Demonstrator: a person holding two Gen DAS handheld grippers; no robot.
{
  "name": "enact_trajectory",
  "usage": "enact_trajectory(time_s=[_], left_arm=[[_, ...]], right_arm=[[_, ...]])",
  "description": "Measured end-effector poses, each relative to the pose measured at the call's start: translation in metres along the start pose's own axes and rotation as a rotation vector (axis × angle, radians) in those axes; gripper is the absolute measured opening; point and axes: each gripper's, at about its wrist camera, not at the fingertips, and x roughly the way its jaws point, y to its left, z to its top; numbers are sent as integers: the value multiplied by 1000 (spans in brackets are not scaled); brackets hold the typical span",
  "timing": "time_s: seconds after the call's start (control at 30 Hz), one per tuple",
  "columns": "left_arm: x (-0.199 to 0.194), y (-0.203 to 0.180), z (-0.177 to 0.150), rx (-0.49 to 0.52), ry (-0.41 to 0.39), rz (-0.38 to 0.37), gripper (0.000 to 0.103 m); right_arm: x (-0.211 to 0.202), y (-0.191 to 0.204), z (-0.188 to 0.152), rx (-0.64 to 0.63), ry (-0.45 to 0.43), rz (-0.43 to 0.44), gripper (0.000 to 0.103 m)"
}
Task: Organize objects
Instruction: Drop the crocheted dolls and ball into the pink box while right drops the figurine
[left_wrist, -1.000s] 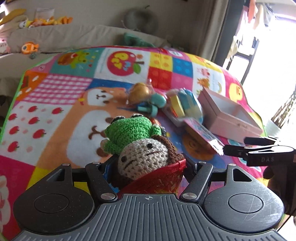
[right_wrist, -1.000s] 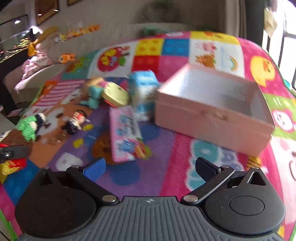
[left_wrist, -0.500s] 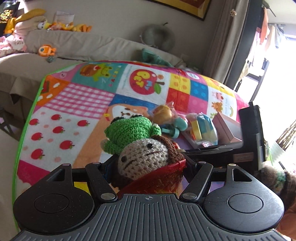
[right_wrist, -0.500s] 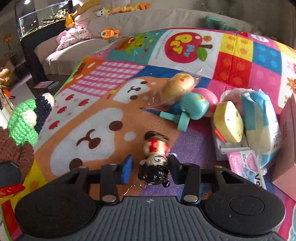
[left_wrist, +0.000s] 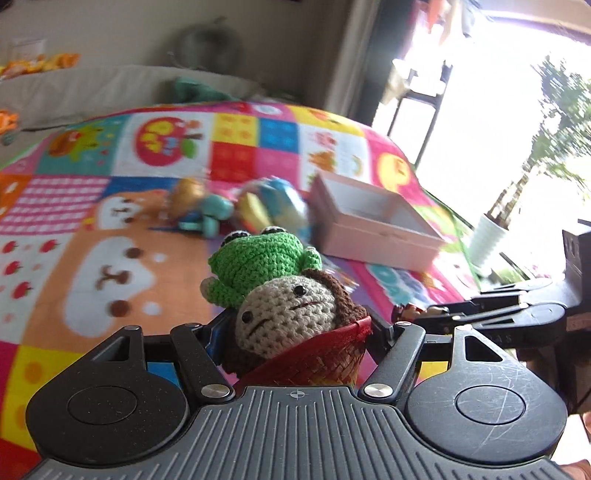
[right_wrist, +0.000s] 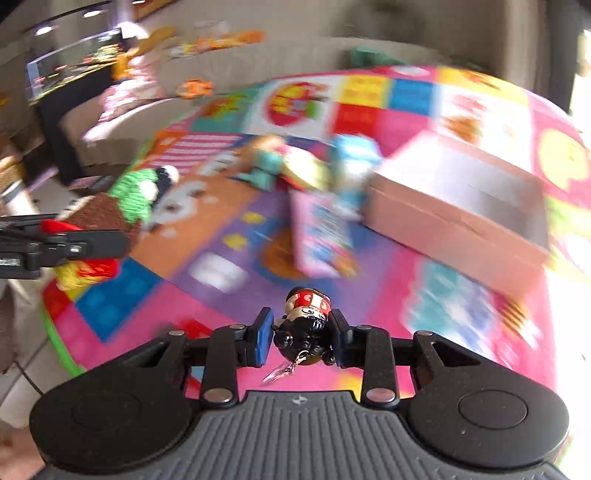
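Note:
My left gripper (left_wrist: 295, 332) is shut on a crocheted doll (left_wrist: 288, 317) with a beige face, brown hair, a green frog hat and a red woven wrap, held above the play mat. It also shows at the left in the right wrist view (right_wrist: 122, 199). My right gripper (right_wrist: 301, 338) is shut on a small black-haired figurine (right_wrist: 306, 325) in red and white, with a keychain hanging below it, lifted off the mat. The right gripper appears at the right in the left wrist view (left_wrist: 498, 317). An open pink box (right_wrist: 458, 206) (left_wrist: 373, 225) sits on the mat ahead.
A colourful play mat (left_wrist: 110, 266) covers the floor. A heap of toys and packets (left_wrist: 236, 206) lies left of the box, and a pink flat packet (right_wrist: 321, 236) in front of it. A grey sofa (left_wrist: 92, 88) stands behind. A white plant pot (left_wrist: 487, 240) stands by the window.
My right gripper closed on the figurine, lifted it off the mat and swung right toward the pink box. My left gripper, still holding the doll, also turned toward the box.

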Motion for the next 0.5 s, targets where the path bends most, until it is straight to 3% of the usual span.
enact_trajectory(time_s=[0.13,0.27,0.37,0.5], left_arm=[[18,-28,0,57,59,-32,75],[34,-47,20,108,56,-38,75],[57,-64,58,127,13,-78,75],[116,-88,117,126,-77,-120,77]], right_arm=[[-17,-30,-16,97,-31,-52,31],[-42,-43,-31,138,-116,-60,31],[-54,-51,-34,155,-164,-64,31],[-58,-65,-27,191,-214,-73,31]])
